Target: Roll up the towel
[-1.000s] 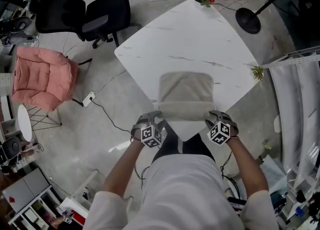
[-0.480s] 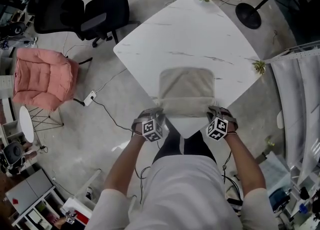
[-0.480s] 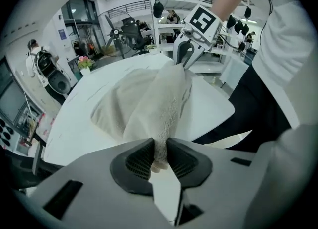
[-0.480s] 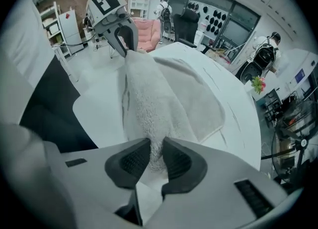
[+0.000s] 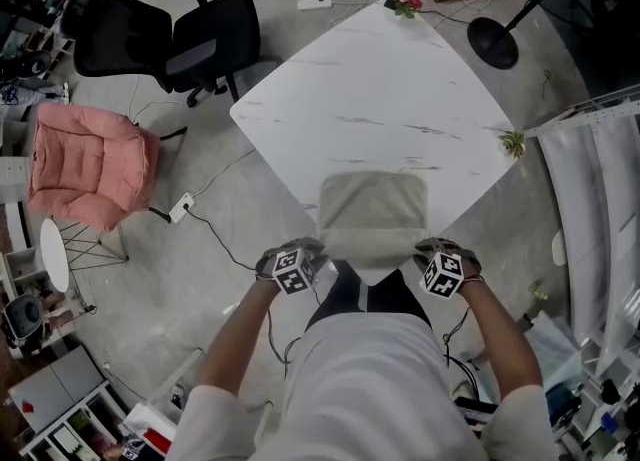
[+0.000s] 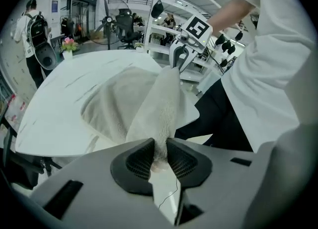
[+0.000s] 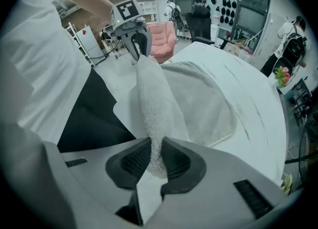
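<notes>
The towel (image 5: 372,211) lies on the white table (image 5: 370,79), its near edge gathered into a thick fold at the table's near corner. The roll looks barely begun. Next, that edge wants turning over and away across the table, both ends kept level. The left gripper (image 5: 312,249) and right gripper (image 5: 428,247) point steeply down, one at each end of the fold. Their jaws have just been closing and now pinch the cloth, almost together.
</notes>
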A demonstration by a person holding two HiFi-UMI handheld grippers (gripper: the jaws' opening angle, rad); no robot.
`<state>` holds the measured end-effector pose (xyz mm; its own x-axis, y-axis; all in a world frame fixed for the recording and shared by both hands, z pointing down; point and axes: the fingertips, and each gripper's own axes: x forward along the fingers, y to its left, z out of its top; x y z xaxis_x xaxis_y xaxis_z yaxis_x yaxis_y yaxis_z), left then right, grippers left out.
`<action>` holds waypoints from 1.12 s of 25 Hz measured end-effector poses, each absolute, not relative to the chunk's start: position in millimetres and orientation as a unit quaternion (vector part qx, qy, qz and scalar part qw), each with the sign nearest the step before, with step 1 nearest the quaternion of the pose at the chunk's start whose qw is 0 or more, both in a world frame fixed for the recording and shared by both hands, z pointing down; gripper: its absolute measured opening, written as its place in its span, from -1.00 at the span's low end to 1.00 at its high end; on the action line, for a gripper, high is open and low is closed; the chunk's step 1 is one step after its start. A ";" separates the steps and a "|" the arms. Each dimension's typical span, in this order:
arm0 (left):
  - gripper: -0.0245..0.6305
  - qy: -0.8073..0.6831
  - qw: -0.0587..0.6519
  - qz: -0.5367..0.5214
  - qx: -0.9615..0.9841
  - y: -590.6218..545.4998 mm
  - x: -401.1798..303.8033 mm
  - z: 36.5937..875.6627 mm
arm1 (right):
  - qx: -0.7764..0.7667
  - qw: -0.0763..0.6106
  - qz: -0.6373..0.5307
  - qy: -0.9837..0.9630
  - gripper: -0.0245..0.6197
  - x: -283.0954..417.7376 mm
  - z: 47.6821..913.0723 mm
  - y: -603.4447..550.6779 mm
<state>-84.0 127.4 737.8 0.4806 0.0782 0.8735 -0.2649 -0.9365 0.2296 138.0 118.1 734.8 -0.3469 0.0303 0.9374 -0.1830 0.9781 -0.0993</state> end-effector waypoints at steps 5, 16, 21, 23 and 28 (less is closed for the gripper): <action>-0.59 -0.044 0.191 0.525 0.828 111.4 -84.7 737.6 | 0.041 0.575 0.107 -0.810 -0.64 137.6 737.9 102.0; -0.34 -0.125 0.176 0.539 0.814 30.4 -89.8 740.5 | 0.121 0.562 0.125 -0.809 -0.37 145.0 739.1 21.2; -0.26 -0.178 0.186 0.536 0.804 2.2 -93.3 752.7 | 0.170 0.565 0.136 -0.796 -0.26 150.5 751.7 -7.7; -0.28 -0.186 0.193 0.533 0.803 -2.0 -91.9 758.2 | 0.177 0.570 0.138 -0.791 -0.26 149.9 758.2 -12.8; -0.32 -0.200 0.202 0.529 0.800 0.6 -90.6 766.0 | 0.180 0.579 0.134 -0.784 -0.30 146.6 766.9 -11.9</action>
